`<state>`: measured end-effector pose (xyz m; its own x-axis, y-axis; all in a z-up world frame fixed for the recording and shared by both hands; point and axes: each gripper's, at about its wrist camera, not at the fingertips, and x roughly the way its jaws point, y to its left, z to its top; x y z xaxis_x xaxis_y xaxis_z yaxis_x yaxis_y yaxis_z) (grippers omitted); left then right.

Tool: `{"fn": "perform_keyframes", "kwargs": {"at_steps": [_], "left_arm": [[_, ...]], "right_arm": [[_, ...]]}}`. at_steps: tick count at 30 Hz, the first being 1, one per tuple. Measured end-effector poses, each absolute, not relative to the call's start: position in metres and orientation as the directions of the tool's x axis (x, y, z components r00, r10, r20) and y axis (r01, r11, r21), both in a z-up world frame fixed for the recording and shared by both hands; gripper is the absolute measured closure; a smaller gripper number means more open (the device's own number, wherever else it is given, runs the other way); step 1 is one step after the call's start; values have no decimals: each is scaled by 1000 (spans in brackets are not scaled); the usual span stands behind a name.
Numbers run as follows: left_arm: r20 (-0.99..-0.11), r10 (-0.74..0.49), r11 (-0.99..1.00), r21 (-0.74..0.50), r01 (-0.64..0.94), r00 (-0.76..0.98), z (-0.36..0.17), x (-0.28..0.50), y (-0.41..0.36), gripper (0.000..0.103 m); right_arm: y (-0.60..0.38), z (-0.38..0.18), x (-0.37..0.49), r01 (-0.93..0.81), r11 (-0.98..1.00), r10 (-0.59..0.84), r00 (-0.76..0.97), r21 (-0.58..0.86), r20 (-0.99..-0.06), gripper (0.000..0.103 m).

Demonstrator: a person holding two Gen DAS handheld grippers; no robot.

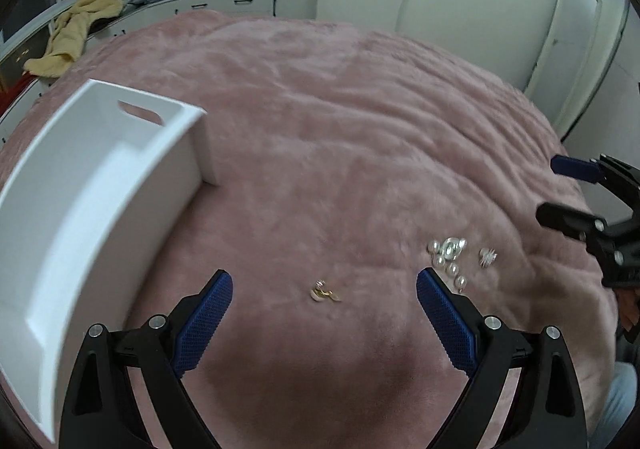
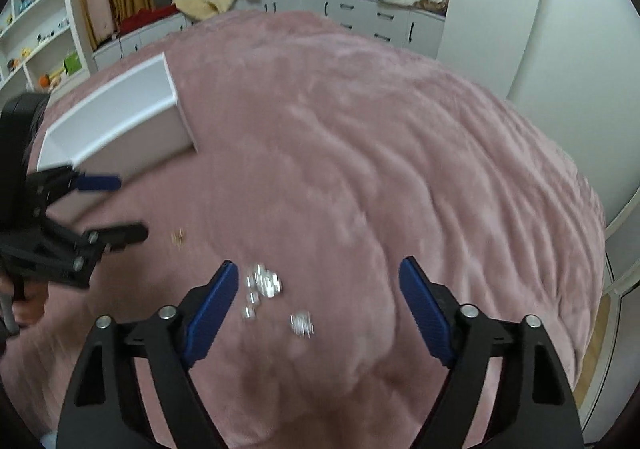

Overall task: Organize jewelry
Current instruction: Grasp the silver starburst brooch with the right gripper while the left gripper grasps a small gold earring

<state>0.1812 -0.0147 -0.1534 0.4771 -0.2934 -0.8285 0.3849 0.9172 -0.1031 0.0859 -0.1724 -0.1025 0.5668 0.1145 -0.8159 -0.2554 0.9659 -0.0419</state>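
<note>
left tongs (image 1: 324,289) gape wide, holding nothing, with a gold earring (image 1: 325,293) on the pink blanket (image 1: 340,109) between their tips; right tongs (image 2: 318,281) likewise gape, empty, over blurred pearls (image 2: 264,285) and a silver piece (image 2: 302,324); only the left view shows the white box (image 1: 100,185) interior, handle slot, left of its tips.

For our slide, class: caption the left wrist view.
Open left tongs hover over a gold earring on the pink blanket, white tray alongside.
</note>
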Motion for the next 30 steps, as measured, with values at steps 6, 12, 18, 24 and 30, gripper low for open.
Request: {"fn": "perform_keyframes", "kwargs": {"at_steps": [6,12,18,24,30], "left_arm": [[-834,-291,918,-105,381,469,-187,187,-21,9],[-863,-284,934,-151,322,418,-218,207,-11,26],[-864,-254,937,-109,331,435,-222,205,-14,44],[-864,-269,926,-110,361,426,-223,198,-21,60],[-869,-270,922,-109,372,415,-224,196,-24,72]], "right_arm": [[-180,-149,76,-263,965,135,517,-7,-845,46],[-178,-173,77,-270,962,124,520,-25,-845,57],[-169,-179,72,-302,949,94,547,-91,-832,68],[-160,-176,60,-321,934,67,587,-155,-807,89],[-155,-183,59,-329,927,42,567,-179,-823,94]]}}
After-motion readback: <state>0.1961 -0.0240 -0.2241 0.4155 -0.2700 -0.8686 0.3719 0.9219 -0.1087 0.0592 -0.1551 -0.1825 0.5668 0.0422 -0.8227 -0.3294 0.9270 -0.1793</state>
